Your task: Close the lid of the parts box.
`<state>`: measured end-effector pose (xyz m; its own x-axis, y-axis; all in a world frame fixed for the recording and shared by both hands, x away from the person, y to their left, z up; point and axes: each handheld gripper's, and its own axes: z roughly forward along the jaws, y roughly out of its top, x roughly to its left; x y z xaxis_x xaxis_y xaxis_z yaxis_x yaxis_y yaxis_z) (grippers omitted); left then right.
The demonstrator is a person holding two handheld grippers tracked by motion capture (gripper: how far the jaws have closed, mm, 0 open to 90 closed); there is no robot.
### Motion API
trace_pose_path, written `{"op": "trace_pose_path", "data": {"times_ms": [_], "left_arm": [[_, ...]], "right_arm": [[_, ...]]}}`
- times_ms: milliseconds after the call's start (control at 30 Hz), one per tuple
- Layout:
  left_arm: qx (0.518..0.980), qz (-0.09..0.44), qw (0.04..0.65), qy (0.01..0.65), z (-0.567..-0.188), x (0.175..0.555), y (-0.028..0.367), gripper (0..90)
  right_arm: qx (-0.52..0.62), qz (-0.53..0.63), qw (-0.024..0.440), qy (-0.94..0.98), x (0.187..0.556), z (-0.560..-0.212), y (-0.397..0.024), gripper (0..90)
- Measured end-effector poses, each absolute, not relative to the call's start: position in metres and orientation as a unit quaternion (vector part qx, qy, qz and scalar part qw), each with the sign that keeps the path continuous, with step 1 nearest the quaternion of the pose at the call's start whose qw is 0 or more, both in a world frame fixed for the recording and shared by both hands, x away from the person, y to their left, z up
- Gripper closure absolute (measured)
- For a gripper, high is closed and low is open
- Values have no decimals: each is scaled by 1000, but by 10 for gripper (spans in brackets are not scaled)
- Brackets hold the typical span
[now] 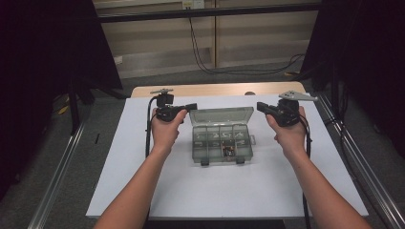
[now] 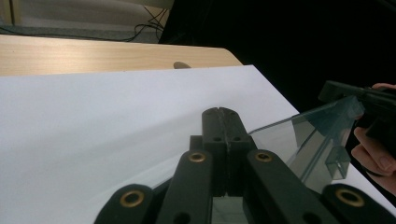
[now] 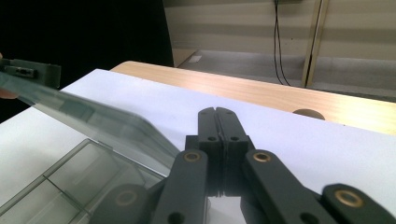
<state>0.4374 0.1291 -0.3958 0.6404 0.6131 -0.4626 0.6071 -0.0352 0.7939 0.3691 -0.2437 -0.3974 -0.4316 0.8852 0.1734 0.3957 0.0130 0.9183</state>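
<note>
Compartment box open at desk centre

Left hand-held gripper [image 1: 191, 107] and right hand-held gripper [image 1: 260, 106] flank the raised lid [image 1: 221, 116] of the clear compartment box [image 1: 222, 143], jaws fully closed, holding nothing. Keep both clear of the lid edge when approaching the compartments.

Right gripper [image 3: 218, 112], jaws pressed together with nothing between them, above a white sheet [image 3: 299, 144] on the wooden bench [image 3: 261, 91]; clear compartment box [image 3: 70, 179], lid [image 3: 88, 116] raised, at left.
</note>
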Motion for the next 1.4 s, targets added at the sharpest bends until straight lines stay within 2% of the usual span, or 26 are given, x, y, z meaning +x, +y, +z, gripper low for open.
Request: {"op": "trace_pose_path", "data": {"times_ms": [633,1200,1400], "left_arm": [[741,34,554,377,-397,402,129,900],[754,48,549,358,-410,373,124,899],[767,75,534,348,-415,355,121,898]], "right_arm": [[439,534,234,683,344,-394,-222,900],[435,533,236,686,320,-417,-220,900],[416,531,248,695,308,-423,-217,900]]}}
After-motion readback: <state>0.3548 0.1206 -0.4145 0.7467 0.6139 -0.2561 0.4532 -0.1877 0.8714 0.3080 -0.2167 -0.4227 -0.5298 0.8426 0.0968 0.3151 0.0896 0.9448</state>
